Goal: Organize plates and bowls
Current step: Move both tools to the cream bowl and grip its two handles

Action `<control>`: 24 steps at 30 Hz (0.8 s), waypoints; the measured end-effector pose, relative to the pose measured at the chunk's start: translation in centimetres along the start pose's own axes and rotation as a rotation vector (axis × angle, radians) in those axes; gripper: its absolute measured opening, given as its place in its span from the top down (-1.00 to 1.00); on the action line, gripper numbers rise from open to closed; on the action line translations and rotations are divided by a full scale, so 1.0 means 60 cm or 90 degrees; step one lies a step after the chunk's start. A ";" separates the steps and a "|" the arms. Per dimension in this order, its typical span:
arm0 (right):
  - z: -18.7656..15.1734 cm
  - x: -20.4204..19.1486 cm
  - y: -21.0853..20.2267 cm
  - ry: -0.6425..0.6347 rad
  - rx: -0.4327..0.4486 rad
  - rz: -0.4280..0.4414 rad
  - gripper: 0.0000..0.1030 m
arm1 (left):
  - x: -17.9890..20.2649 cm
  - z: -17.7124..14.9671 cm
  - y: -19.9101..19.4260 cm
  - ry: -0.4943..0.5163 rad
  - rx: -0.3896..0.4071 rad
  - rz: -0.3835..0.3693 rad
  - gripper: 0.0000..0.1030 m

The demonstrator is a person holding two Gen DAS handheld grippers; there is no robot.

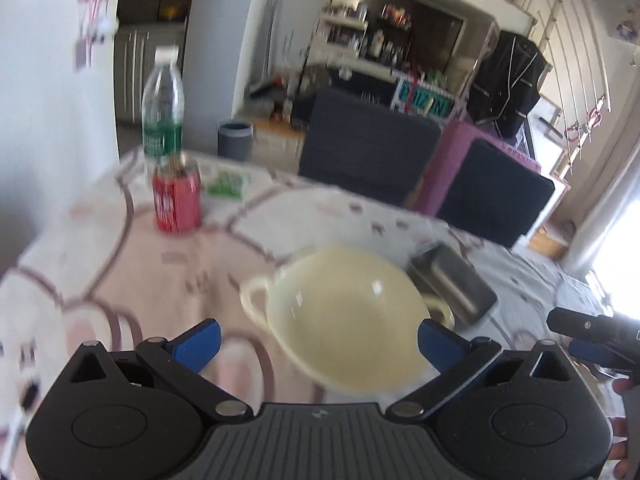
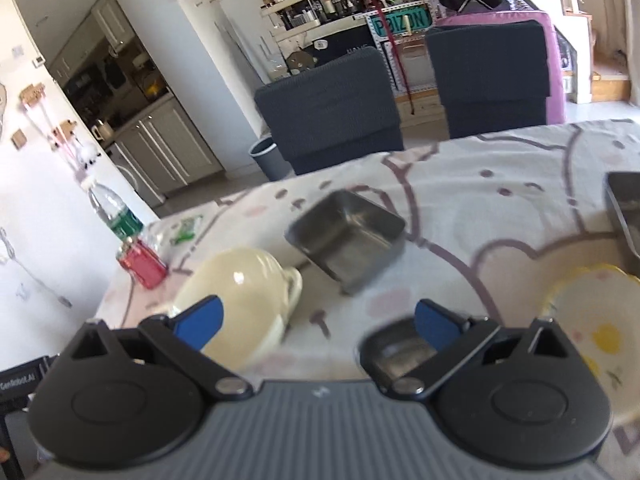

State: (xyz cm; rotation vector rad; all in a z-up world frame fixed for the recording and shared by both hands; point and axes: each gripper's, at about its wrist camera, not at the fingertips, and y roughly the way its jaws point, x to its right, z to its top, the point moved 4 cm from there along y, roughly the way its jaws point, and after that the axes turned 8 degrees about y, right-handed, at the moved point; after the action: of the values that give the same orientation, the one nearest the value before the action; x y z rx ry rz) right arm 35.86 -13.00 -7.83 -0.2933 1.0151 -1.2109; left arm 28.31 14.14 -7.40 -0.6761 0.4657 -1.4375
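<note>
Right now the cream two-handled bowl [image 1: 344, 312] sits tilted on the patterned tablecloth of the table [image 1: 132, 280], its hollow empty, lying between the spread blue fingers [image 1: 198, 346] of the left gripper [image 1: 320, 344], which grip nothing. Just behind the bowl is an empty rectangular steel tray [image 1: 452, 284]. Farther back on the left stand a red can [image 1: 177, 200] and, just behind it, a clear plastic bottle [image 1: 163, 108] with a green label. From the right wrist view, the right gripper [image 2: 318, 324] also has its fingers [image 2: 434, 324] spread wide and holds nothing; the same bowl shows its outer side at left, and the steel tray [image 2: 348, 236] is empty, near it but apart. Close under the right finger lies a smaller steel dish [image 2: 396, 350], whose contents I cannot tell, and at the right a pale bowl with yellow flowers [image 2: 596, 332], empty. Another steel container's corner [image 2: 626, 208] shows at the far right edge.
</note>
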 end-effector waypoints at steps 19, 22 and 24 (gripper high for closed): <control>0.020 -0.008 0.179 0.089 -0.134 0.091 0.04 | -0.117 -0.005 0.174 -0.150 -0.109 -0.039 0.18; 0.011 -0.009 0.192 0.078 -0.148 0.080 0.10 | -0.127 -0.006 0.183 -0.154 -0.109 -0.046 0.44; 0.009 -0.012 0.197 0.064 -0.152 0.078 0.29 | -0.132 -0.006 0.190 -0.157 -0.111 -0.054 0.61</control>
State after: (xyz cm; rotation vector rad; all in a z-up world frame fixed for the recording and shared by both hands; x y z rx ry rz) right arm 43.77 -8.10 -15.20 -0.3538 1.2502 -1.0030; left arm 35.74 21.92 -16.18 -1.0107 0.3743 -1.3801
